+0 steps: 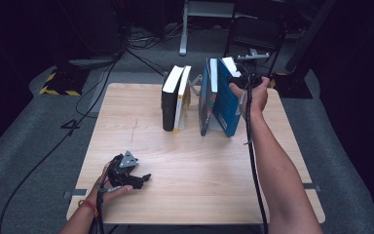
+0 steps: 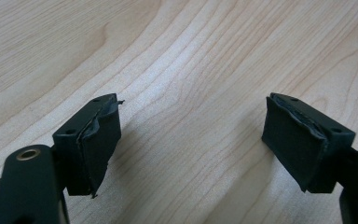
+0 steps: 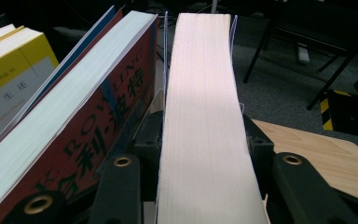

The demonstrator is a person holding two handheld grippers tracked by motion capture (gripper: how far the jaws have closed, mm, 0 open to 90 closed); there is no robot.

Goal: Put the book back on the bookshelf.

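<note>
Several books stand in a row at the far side of the wooden table (image 1: 199,185). A black book (image 1: 168,100) and a yellow-spined one (image 1: 181,100) stand as a pair at the left. To their right are a blue-covered book (image 1: 206,100) and a second blue book (image 1: 227,102) that leans. My right gripper (image 1: 243,80) is shut on the top of the leaning book. In the right gripper view its pale page edge (image 3: 205,140) runs between the fingers (image 3: 147,135), with a red-covered book (image 3: 74,135) beside it. My left gripper (image 1: 129,174) rests open near the table's front left, with bare wood (image 2: 191,56) between its pads (image 2: 98,144).
Behind the table are a dark folding chair (image 1: 253,34) and a white frame (image 1: 185,29). Cables (image 1: 141,44) lie on the grey floor. Yellow-black striped bases sit at the far left (image 1: 58,85) and right (image 3: 345,109). The table's rounded far corner (image 3: 349,149) is close to the held book.
</note>
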